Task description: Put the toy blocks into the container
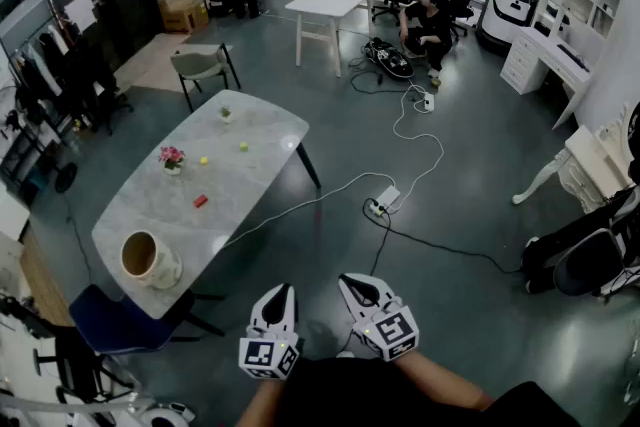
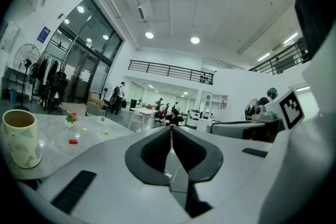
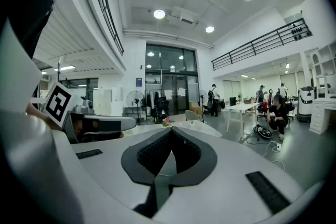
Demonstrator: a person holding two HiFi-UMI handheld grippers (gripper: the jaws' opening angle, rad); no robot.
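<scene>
A marble-topped table (image 1: 150,200) stands ahead and to the left. On it lie a red block (image 1: 200,201) and two small yellow-green blocks (image 1: 243,146), (image 1: 203,160). A pale cup-like container (image 1: 148,258) sits at the table's near end. Both grippers hover low in the head view, well short of the table. My left gripper (image 1: 281,291) is shut and empty, and so is my right gripper (image 1: 352,283). In the left gripper view the container (image 2: 21,138) and red block (image 2: 73,141) show at the left.
A small pot of pink flowers (image 1: 172,158) and a tiny plant (image 1: 225,114) also sit on the table. A dark blue chair (image 1: 115,325) stands at its near end. White cables and a power strip (image 1: 383,202) cross the floor. People work at desks far back.
</scene>
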